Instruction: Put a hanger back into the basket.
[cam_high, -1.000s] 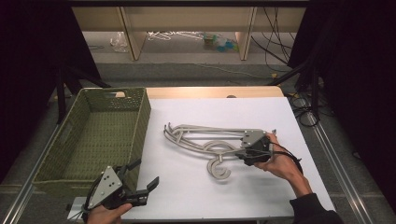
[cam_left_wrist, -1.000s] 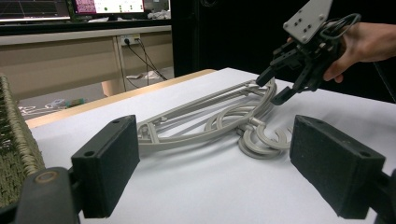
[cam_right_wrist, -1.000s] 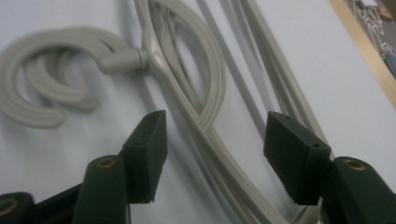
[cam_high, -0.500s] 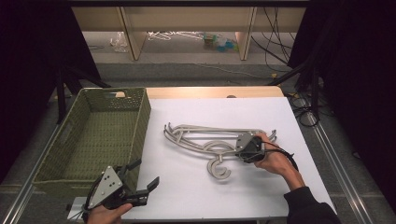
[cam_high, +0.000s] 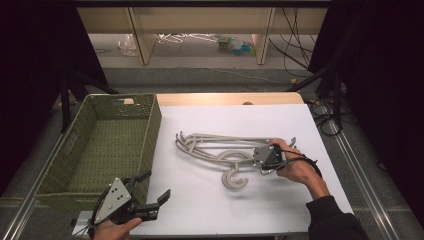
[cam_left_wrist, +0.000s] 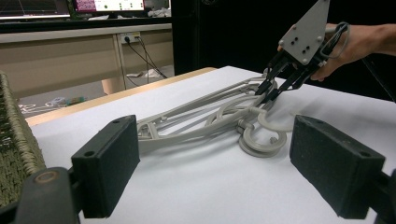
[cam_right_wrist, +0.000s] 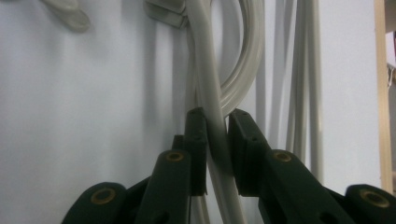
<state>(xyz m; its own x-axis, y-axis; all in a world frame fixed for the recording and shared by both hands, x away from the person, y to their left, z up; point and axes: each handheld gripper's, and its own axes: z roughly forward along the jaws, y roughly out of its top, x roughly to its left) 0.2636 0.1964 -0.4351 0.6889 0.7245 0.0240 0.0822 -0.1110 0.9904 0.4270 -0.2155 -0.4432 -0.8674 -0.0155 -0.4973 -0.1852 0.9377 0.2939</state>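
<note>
Several pale grey plastic hangers (cam_high: 220, 150) lie tangled – right tool (cam_high: 263, 159) clamped on one bar – left tool (cam_high: 150, 192) apart

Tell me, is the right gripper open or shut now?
Shut: the right gripper has just been closing, and its pads press one bar of the grey hangers.

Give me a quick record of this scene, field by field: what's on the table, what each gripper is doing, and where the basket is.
surface: white table
work items: pile of grey hangers lying flat, mid-table
right gripper: fingers have just been closing, now clamped on one hanger bar
left gripper: open, holding nothing, near front edge
basket: green woven, left of the hangers, nothing visible inside
</note>
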